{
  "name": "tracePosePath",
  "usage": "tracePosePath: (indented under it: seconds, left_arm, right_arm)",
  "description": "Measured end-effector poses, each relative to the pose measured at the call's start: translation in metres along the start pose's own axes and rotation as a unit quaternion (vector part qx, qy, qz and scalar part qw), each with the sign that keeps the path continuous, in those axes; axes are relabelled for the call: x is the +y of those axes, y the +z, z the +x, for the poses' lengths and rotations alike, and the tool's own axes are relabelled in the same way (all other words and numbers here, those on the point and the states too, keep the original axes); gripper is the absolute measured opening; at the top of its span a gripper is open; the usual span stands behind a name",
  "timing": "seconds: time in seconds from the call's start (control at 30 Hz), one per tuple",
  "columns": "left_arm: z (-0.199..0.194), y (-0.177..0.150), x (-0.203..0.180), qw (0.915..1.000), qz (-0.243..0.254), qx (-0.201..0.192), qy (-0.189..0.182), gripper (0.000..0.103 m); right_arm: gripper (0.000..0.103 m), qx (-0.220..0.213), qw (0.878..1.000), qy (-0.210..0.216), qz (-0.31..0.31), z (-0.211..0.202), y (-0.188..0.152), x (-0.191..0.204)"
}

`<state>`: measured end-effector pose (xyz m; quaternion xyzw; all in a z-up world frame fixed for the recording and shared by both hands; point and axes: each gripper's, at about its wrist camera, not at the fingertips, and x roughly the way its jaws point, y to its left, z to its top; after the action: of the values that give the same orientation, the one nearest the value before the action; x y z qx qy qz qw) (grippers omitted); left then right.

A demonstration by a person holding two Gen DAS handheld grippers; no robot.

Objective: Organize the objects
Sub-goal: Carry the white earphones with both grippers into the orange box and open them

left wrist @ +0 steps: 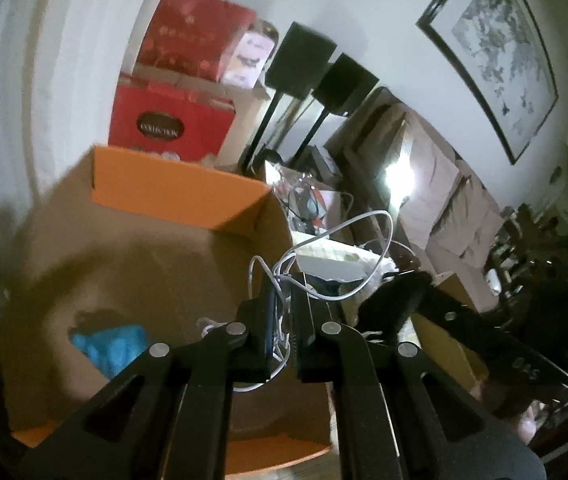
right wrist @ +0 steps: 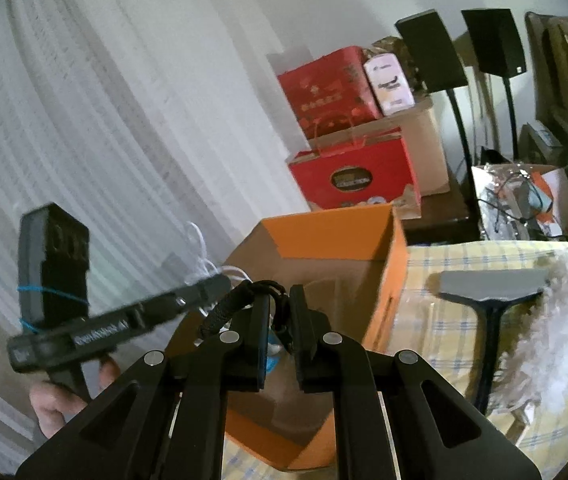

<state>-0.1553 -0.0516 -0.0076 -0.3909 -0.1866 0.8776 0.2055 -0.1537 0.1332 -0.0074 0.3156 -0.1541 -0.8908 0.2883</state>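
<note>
Nearest to you, the left gripper (left wrist: pixel 281 320) is clamped on a tangle of white cable (left wrist: pixel 336 252), its loops standing up past the fingertips. It hangs over the open orange box (left wrist: pixel 175 194), so the cable can drop straight in. A blue item (left wrist: pixel 111 346) already lies on the box floor, which suggests the box is the collection point.

The right gripper (right wrist: pixel 279 316) is pinched on a black braided cord (right wrist: pixel 227 308), also above the box opening. Hold both loads clear of the box walls before release.

To the right of the box, on the yellow checked cloth (right wrist: pixel 436 336), a grey-headed scraper (right wrist: pixel 492 284) lies beside a white fluffy duster (right wrist: pixel 556 320); both appear to be still unsorted.

Farther back, a red gift box (right wrist: pixel 358 180) carries an oval label reading "COLLECTION". Above it sits a second red box (right wrist: pixel 332 92) with gold writing too small to read. Two black speakers (right wrist: pixel 432 52) stand on poles at the far right.
</note>
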Motion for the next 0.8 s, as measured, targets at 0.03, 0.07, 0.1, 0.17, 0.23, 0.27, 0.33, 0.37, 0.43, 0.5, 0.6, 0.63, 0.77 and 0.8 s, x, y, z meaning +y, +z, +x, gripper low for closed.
tracePosePath:
  seconds: [0.03,0.07,0.1,0.17,0.23,0.27,0.33,0.37,0.43,0.5,0.6,0.63,0.77,0.8]
  left_arm:
    - [0.005,-0.002,0.000,1.0000,-0.005,0.004,0.000,0.007]
    - [0.011,-0.003,0.001,0.9999,-0.010,0.008,0.004,0.007]
    - [0.016,-0.005,0.003,0.9998,-0.016,0.011,0.008,0.007]
    - [0.027,-0.010,0.009,0.9992,-0.030,0.020,0.014,0.007]
    - [0.035,-0.013,0.016,0.9983,-0.040,0.026,0.035,0.007]
    - [0.039,-0.016,0.020,0.9975,-0.044,0.031,0.046,0.007]
    - [0.049,-0.021,0.026,0.9958,-0.050,0.050,0.058,0.007]
    - [0.057,-0.023,0.028,0.9943,-0.048,0.070,0.065,0.007]
    - [0.066,-0.027,0.028,0.9927,-0.046,0.089,0.068,0.010]
    - [0.066,-0.031,0.024,0.9924,-0.038,0.092,0.072,0.016]
    - [0.056,-0.030,0.017,0.9933,-0.036,0.084,0.070,0.046]
    - [0.051,-0.028,0.016,0.9940,-0.036,0.077,0.069,0.051]
    - [0.028,-0.017,0.013,0.9959,-0.046,0.053,0.058,0.065]
    - [0.022,-0.014,0.013,0.9962,-0.048,0.048,0.055,0.067]
  right_arm:
    - [0.010,-0.003,1.000,-0.002,0.001,-0.003,0.001,-0.002]
    - [0.010,-0.005,1.000,-0.004,0.002,-0.006,0.002,-0.005]
    - [0.010,-0.007,1.000,-0.006,0.003,-0.009,0.002,-0.007]
    - [0.010,-0.006,1.000,-0.009,0.003,-0.012,0.003,-0.009]
    - [0.010,-0.005,1.000,-0.013,0.001,-0.015,0.002,-0.011]
    - [0.010,-0.005,1.000,-0.014,0.001,-0.016,0.002,-0.012]
    - [0.010,-0.003,1.000,-0.014,0.002,-0.016,0.001,-0.013]
    - [0.010,-0.003,1.000,-0.014,0.002,-0.016,0.000,-0.013]
    - [0.010,-0.002,1.000,-0.013,0.002,-0.015,-0.001,-0.013]
    - [0.010,-0.001,1.000,-0.013,0.002,-0.014,-0.002,-0.013]
    - [0.010,0.004,1.000,-0.012,-0.001,-0.012,-0.003,-0.011]
    - [0.010,0.005,1.000,-0.012,-0.002,-0.012,-0.004,-0.011]
    - [0.010,0.006,1.000,-0.011,-0.004,-0.010,-0.004,-0.009]
    - [0.010,0.006,1.000,-0.010,-0.003,-0.009,-0.003,-0.009]
